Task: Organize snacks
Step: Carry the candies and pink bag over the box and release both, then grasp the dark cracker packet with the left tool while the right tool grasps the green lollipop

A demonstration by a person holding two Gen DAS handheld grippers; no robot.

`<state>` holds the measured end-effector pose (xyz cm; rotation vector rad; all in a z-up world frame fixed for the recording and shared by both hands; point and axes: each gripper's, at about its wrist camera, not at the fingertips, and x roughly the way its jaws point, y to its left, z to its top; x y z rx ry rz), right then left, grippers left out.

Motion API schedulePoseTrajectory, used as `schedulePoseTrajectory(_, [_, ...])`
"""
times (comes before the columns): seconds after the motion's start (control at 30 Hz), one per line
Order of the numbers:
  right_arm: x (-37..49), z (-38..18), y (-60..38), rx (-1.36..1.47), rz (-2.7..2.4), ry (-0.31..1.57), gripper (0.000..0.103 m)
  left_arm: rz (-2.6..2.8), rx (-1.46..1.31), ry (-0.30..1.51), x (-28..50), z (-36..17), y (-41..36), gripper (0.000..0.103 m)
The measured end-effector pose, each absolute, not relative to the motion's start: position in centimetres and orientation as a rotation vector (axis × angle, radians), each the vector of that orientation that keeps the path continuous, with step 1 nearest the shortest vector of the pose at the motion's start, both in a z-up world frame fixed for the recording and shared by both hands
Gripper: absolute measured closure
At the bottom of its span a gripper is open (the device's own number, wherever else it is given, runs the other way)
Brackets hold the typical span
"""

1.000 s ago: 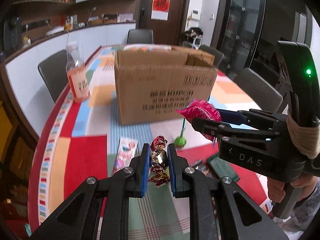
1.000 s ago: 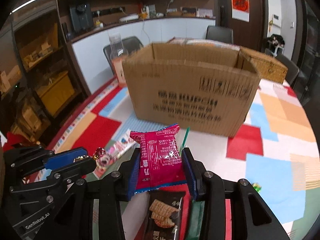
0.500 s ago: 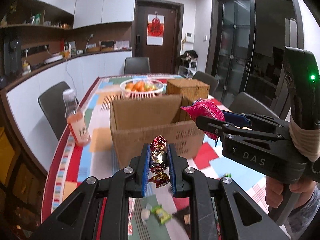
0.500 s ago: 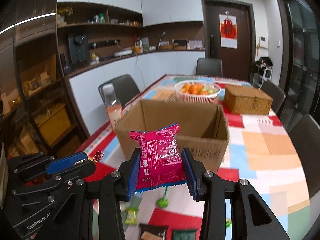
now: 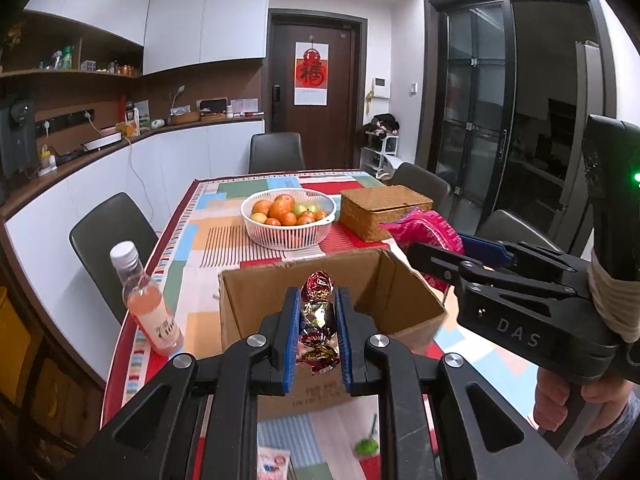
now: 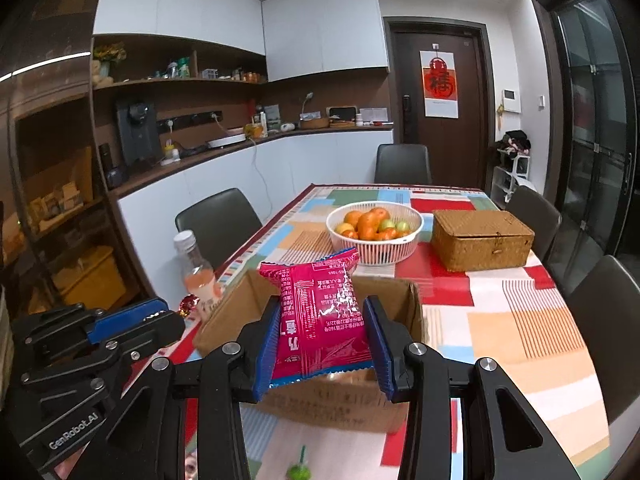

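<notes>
— What have you got in each hand?

— My left gripper (image 5: 317, 334) is clamped on a foil-wrapped candy (image 5: 316, 322), its red twisted ends sticking out above and below the blue pads. My right gripper (image 6: 322, 346) is pinching a pink snack packet (image 6: 320, 316) by its two sides, held upright.

— And the box?

— The cardboard box (image 5: 384, 292) sits open in the lower middle of both frames, directly behind both snacks. From these angles I can't tell for sure whether either snack is over the opening or just short of it.

— Anything else on the table?

— A pink drink bottle (image 5: 150, 308) stands left of the box. Further up the frame are a white fruit basket (image 6: 374, 232) and a wicker box (image 6: 482, 240) side by side. A green lollipop (image 6: 298, 470) lies at the bottom edge, on the near side of the box.
</notes>
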<state>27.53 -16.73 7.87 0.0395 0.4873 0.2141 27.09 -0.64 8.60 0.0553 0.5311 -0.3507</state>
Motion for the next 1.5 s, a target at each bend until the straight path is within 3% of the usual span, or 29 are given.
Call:
schedulePoseTrajectory(0.5, [35.4, 5.6, -16.6, -0.011, 0.187, 0.616, 0.061, -0.300, 0.059, 0.673, 36.4, 5.9, -1.7, 0.084])
schedulePoseTrajectory(0.57, [36.0, 5.4, -16.6, -0.010, 0.187, 0.622, 0.061, -0.276, 0.064, 0.685, 36.9, 5.8, -1.7, 0.064])
schedulePoseTrajectory(0.6, [36.1, 5.4, -16.7, -0.006, 0.188, 0.620, 0.060, -0.265, 0.056, 0.680, 36.8, 5.9, -1.6, 0.060])
schedulePoseTrajectory(0.7, [35.9, 5.5, -17.0, 0.003, 0.164, 0.622, 0.052, -0.261, 0.044, 0.669, 35.8, 6.3, -1.2, 0.059])
schedulePoseTrajectory(1.13, [27.7, 7.0, -18.2, -0.002, 0.172, 0.550, 0.052, -0.314, 0.078, 0.590, 26.4, 7.7, -1.6, 0.057])
schedulePoseTrajectory(1.5, [21.1, 5.5, -19.0, -0.013, 0.177, 0.563, 0.052, -0.343, 0.065, 0.629, 19.8, 5.9, -2.2, 0.054])
